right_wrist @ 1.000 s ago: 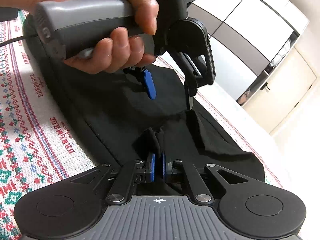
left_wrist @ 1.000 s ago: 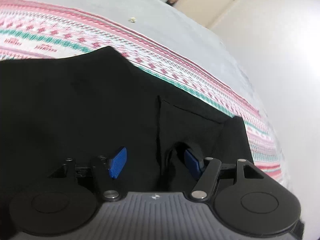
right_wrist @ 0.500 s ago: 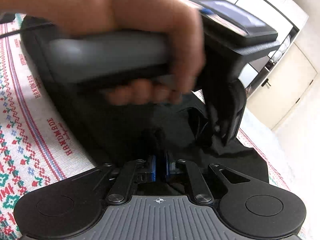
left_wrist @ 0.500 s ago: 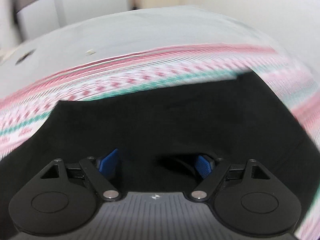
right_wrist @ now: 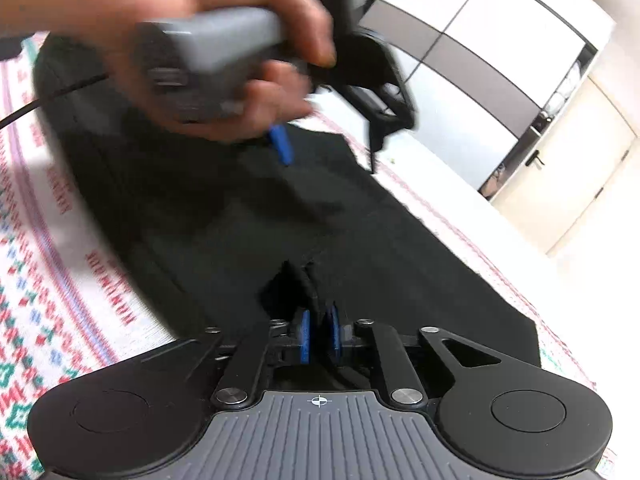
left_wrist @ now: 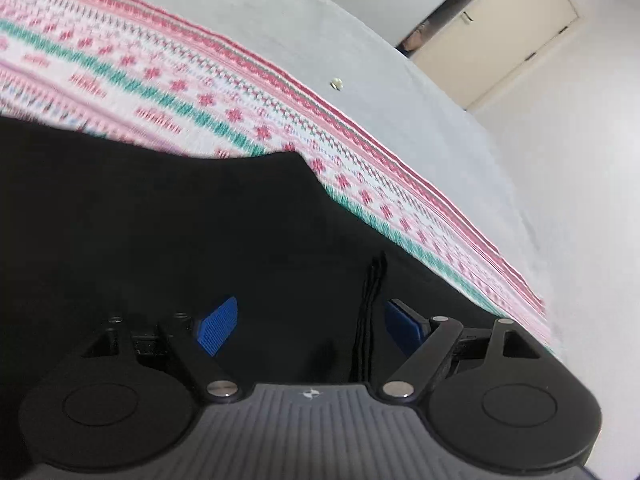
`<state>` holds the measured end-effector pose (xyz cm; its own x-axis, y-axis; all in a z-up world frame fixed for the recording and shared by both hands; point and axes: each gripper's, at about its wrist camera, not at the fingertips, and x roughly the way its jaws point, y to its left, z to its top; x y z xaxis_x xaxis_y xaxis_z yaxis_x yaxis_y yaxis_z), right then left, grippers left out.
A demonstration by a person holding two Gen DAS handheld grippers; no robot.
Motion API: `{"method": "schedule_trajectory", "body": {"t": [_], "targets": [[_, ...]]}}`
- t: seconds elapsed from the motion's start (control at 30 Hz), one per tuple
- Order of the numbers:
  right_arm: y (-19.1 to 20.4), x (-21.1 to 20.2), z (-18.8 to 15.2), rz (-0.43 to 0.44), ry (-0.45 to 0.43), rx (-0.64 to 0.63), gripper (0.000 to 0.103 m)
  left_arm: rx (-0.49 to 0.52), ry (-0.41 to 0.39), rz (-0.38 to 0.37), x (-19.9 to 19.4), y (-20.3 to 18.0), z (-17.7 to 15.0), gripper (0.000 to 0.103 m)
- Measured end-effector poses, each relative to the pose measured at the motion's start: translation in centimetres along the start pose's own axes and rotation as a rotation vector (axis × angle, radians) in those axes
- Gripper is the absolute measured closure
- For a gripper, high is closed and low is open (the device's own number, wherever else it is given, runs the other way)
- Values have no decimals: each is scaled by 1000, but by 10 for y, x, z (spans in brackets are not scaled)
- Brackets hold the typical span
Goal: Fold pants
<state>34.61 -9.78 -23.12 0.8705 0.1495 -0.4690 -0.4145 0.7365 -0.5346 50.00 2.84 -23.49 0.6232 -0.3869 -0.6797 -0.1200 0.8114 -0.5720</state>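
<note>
Right gripper (right_wrist: 319, 334): blue pads pinched together on bunched fold of black pants (right_wrist: 360, 232), fabric spreading flat ahead of jaws. Left gripper (left_wrist: 310, 322): jaws wide apart, nothing between pads, hovering above pants; black strands beside right pad. Beyond jaws: patterned cloth (left_wrist: 168, 80), then grey surface (left_wrist: 320, 28), cream door (left_wrist: 516, 28).

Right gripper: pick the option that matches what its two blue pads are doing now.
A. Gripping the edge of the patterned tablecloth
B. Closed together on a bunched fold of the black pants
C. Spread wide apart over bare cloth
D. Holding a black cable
B: in the right wrist view the right gripper has its blue pads nearly together, with a bunched fold of the black pants pinched between them.
</note>
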Motion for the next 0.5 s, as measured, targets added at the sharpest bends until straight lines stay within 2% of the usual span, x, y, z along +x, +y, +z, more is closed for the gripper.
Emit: {"method": "schedule_trajectory", "body": {"t": [0.13, 0.2, 0.27, 0.3, 0.4, 0.5], "targets": [[-7, 9, 4, -48, -11, 21, 59, 3, 18, -52, -17, 9, -15, 3], [-7, 12, 5, -26, -11, 29, 60, 10, 38, -72, -18, 4, -19, 2], [-5, 14, 6, 0, -22, 27, 75, 11, 67, -97, -14, 2, -21, 2], [-4, 15, 6, 30, -25, 22, 97, 11, 84, -111, -12, -1, -21, 1], [-3, 3, 9, -9, -76, 41, 97, 13, 125, -141, -5, -9, -22, 1], [-15, -14, 19, -61, -131, 110, 97, -45, 170, -199, 9, -10, -22, 1]]}}
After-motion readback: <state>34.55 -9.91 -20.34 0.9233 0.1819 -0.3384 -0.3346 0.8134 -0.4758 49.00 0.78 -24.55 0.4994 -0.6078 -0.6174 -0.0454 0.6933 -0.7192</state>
